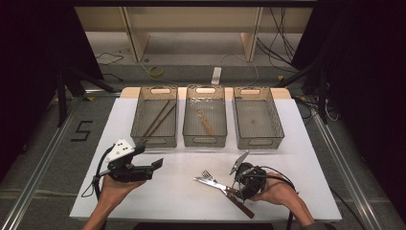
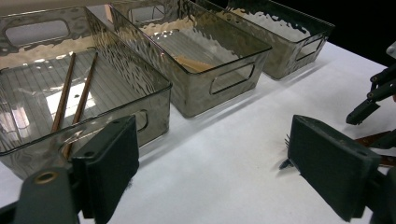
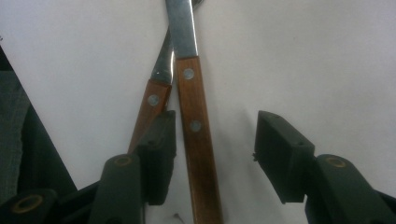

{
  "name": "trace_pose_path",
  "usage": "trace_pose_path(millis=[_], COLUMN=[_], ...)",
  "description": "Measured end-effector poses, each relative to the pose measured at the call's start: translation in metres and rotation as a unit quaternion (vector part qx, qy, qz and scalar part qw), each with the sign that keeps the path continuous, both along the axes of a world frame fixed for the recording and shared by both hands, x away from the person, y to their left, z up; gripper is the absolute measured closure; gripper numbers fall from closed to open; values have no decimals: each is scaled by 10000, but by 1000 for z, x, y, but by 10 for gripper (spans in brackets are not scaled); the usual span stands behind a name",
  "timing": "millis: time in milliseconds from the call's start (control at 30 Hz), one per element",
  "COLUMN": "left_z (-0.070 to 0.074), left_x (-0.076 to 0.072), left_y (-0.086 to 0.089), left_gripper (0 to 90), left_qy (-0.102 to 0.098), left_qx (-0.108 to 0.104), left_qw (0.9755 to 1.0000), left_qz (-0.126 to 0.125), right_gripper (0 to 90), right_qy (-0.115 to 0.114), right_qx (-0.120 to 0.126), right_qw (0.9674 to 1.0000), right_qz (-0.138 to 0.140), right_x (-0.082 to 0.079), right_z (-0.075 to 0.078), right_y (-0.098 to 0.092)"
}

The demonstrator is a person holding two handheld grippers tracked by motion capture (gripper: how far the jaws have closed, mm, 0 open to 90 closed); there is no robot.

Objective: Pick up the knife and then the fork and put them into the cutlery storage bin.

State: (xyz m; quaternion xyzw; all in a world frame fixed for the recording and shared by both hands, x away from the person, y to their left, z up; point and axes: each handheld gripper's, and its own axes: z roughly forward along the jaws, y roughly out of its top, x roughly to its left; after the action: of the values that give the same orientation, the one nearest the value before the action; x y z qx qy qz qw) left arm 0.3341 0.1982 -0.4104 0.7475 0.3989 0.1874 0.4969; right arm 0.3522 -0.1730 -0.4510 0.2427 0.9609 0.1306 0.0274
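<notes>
Straddling the knife (image 3: pixel 198 140) handle, the right claw (image 3: pixel 215 149) stands spread; blade pointing away along the claw's line.

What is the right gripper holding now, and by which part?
Nothing yet. The right gripper is open with one wooden handle between its jaws, unclamped; the second handle lies outside. The left gripper is open over bare table.
</notes>
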Motion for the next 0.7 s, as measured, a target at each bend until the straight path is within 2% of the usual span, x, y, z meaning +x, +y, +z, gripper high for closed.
trace_pose_path(millis=[100,400,433,500,600,700], left_z=[0,0,0,0,1,1], left_x=[0,0,0,0,0,-1], left_y=[0,0,0,0,1,1], left_gripper=[158,158,158,157,156,156], left_qy=[-3,-5,-12,2,41,14], left_qx=[-7,-76,-82,-131,-318,-320], left_qw=[10000,10000,10000,9999,9994,9994], left_qz=[-2,-29,-38,-79,-137,-142], right_gripper=[542,630,638,647,673,687], right_qy=[41,30,70,59,28,9], right_qx=[-37,-108,-120,-135,-144,-187], right_qw=[10000,9995,9997,9996,9995,9993], right_qz=[3,287,208,238,294,329], right_x=[-1,0,-1,-1,-2,-2], right_z=[-1,-5,-5,-6,-6,-6], right_y=[2,4,5,5,6,7])
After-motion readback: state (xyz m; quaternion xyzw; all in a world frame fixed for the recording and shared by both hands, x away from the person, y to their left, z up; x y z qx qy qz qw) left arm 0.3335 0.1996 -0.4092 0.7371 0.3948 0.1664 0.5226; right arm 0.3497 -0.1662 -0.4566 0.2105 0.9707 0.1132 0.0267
